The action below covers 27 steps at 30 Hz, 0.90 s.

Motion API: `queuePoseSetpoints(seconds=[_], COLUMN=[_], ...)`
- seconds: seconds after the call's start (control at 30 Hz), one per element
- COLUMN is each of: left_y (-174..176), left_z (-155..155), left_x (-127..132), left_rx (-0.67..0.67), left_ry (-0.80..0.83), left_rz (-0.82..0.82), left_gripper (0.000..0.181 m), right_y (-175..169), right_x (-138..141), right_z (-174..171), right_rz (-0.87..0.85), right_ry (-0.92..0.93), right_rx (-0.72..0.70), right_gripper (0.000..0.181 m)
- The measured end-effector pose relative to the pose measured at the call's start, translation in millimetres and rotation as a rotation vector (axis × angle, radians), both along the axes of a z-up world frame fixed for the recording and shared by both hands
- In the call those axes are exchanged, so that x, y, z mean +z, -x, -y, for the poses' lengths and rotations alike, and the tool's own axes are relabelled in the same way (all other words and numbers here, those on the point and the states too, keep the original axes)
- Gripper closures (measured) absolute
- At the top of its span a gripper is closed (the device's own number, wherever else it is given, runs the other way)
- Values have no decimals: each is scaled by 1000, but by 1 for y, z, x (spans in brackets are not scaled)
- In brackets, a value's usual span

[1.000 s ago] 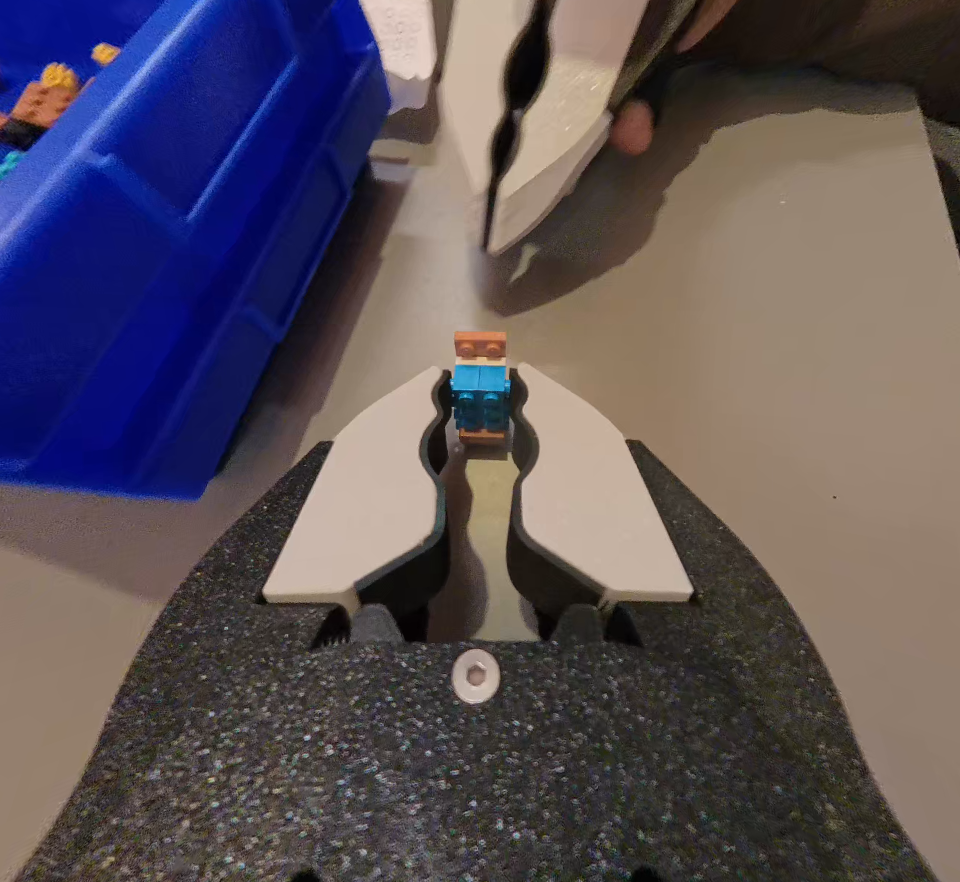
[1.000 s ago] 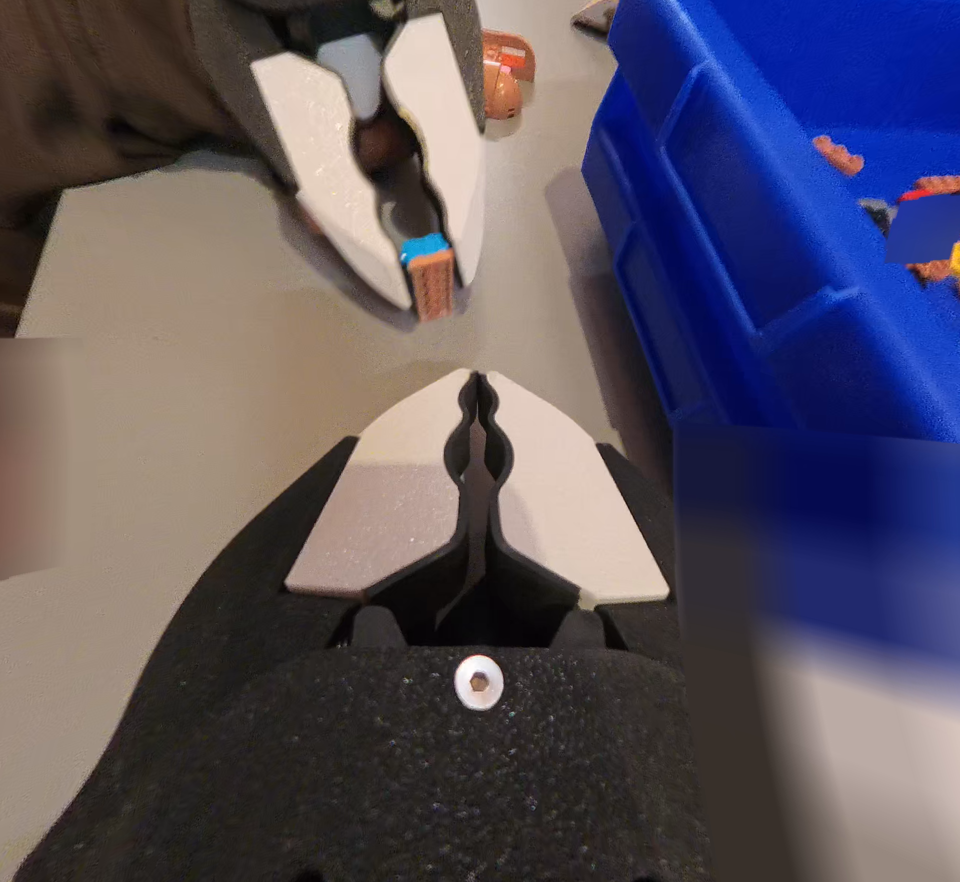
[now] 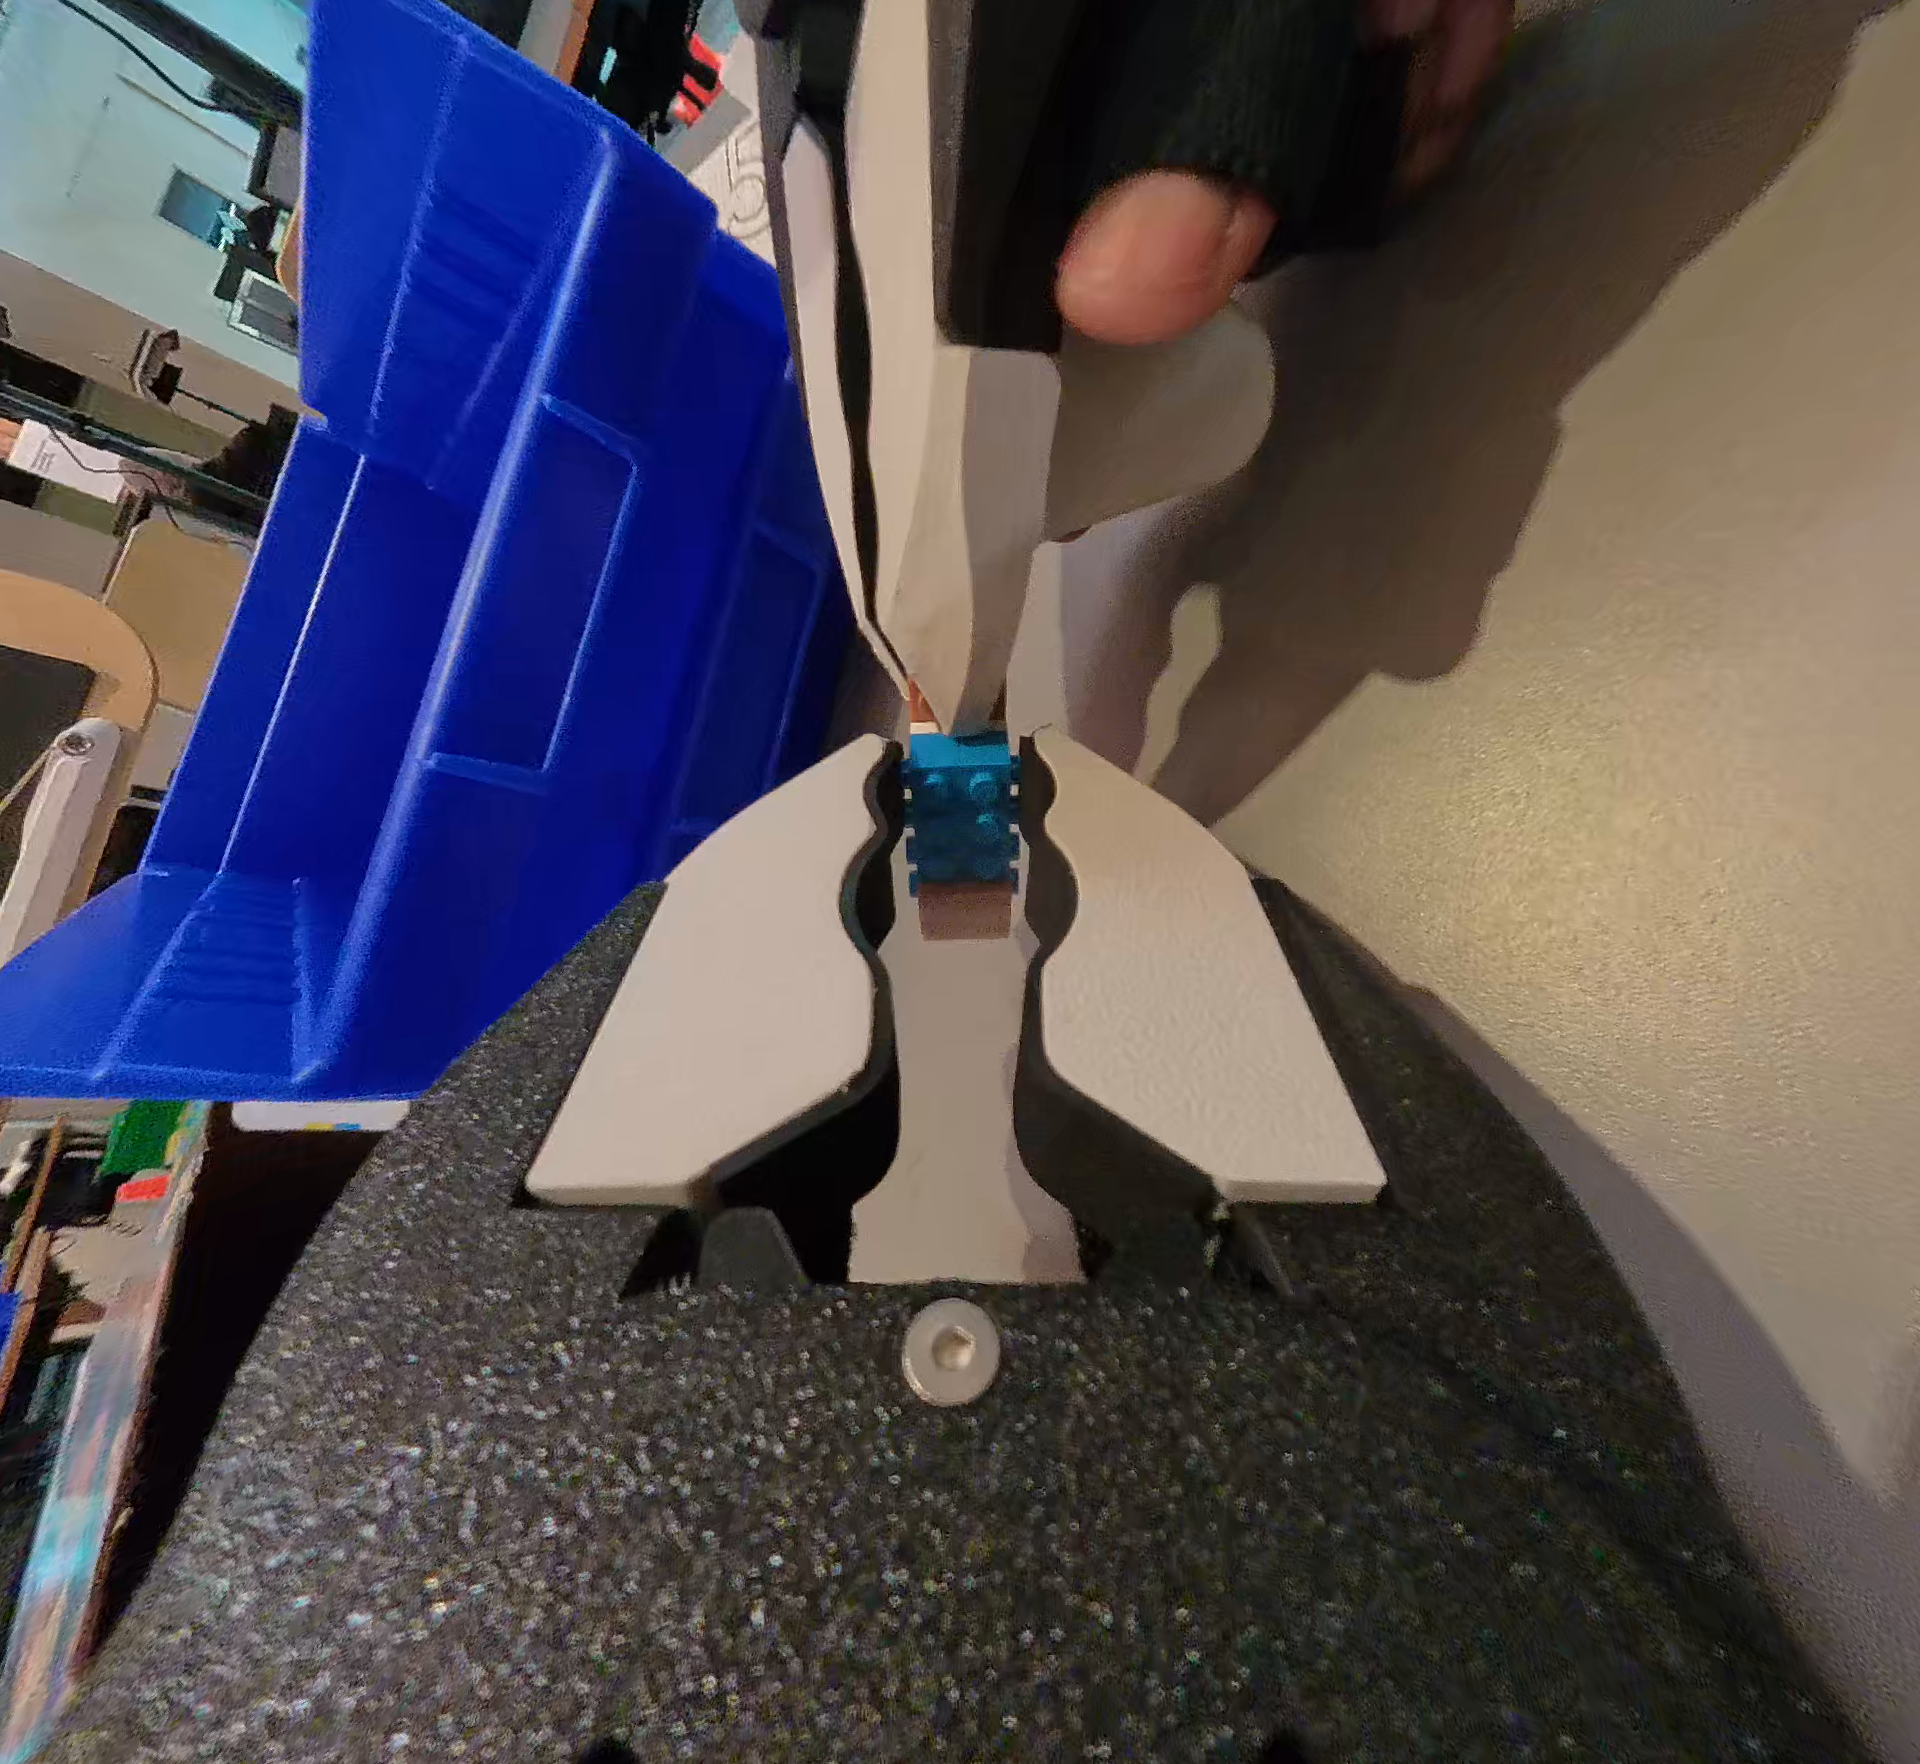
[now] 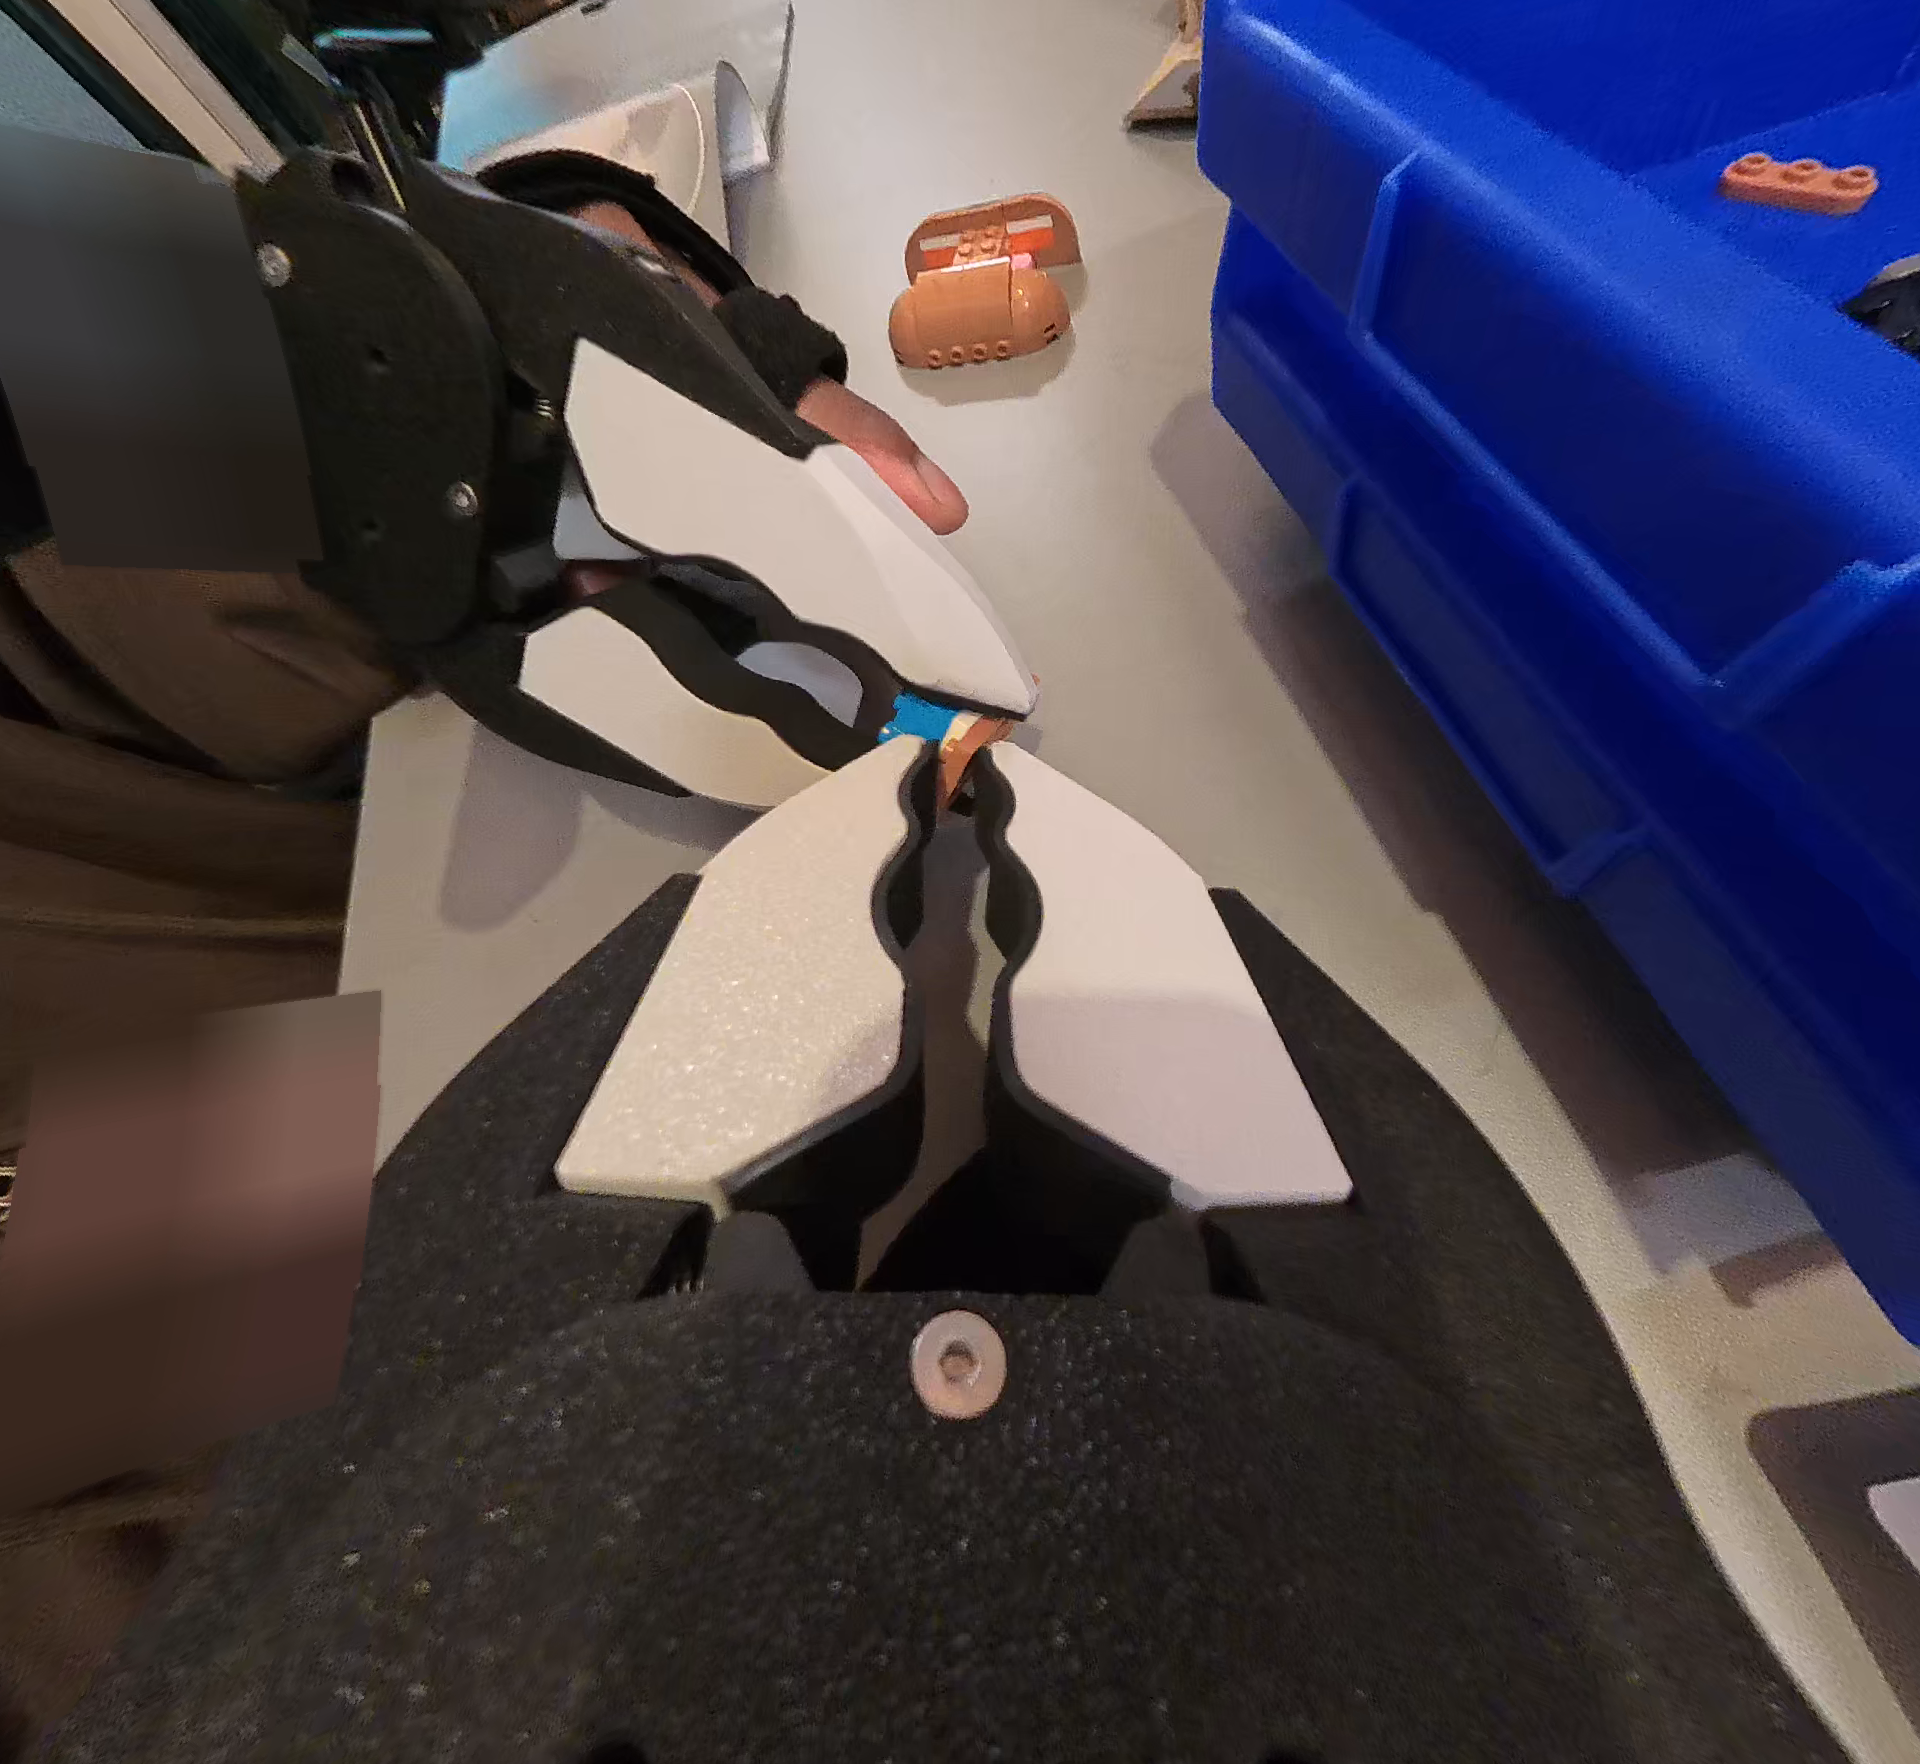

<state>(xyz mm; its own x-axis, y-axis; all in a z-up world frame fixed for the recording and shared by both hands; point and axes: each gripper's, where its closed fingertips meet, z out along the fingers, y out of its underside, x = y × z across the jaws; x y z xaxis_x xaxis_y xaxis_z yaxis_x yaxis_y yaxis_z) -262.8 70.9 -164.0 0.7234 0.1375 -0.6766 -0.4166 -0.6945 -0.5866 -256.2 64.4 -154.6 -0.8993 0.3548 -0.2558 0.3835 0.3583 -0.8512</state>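
Observation:
My left gripper point(image 3: 961, 758) is shut on a small stack of blue bricks point(image 3: 961, 821) with a brown plate at its near end. It holds the stack above the grey table point(image 3: 1558, 779). My right gripper point(image 3: 935, 706) comes in from above, and its tips meet the far end of the stack. In the right wrist view, my right gripper point(image 4: 956, 764) is shut on the orange plate point(image 4: 954, 758) at the end of the stack. The left gripper point(image 4: 935, 722) reaches in from the left, with the blue bricks point(image 4: 914, 715) between its fingers.
A large blue bin point(image 4: 1558, 364) stands on the right and holds an orange three-stud plate point(image 4: 1797, 182); it also shows in the left wrist view point(image 3: 499, 571). A brown rounded brick assembly point(image 4: 982, 301) lies on the table behind the grippers. A gloved hand point(image 3: 1174, 260) holds the right gripper. Left and right tips are no more than a few centimetres apart. Both grippers' tips are roughly 20 cm from the brown rounded brick assembly point(image 4: 982, 301).
The grippers were apart, with the right one shut and empty. They have now come together above the table, and the right gripper has closed on the orange end plate. The views have tilted.

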Motion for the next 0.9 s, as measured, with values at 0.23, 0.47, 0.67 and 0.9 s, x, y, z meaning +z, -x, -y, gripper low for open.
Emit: queuePoseSetpoints(seconds=[0.23, 0.47, 0.67, 0.9], left_y=[-8, -12, -8, -6], left_z=[-2, -3, -1, 3], left_x=[5, 10, 24, 46], left_rx=[-56, -87, -69, -81], left_ry=[-63, -100, -221, -417], left_rz=[78, 116, 98, 225], left_gripper=[160, 160, 151, 137], right_y=[-5, -8, -3, -13], right_x=[5, 8, 21, 68], right_z=[-1, -2, -11, -20], right_rz=[-2, -2, 51, 138], right_ry=[23, 41, 165, 515], right_rx=[40, 67, 38, 120], right_gripper=[175, 176, 176, 176])
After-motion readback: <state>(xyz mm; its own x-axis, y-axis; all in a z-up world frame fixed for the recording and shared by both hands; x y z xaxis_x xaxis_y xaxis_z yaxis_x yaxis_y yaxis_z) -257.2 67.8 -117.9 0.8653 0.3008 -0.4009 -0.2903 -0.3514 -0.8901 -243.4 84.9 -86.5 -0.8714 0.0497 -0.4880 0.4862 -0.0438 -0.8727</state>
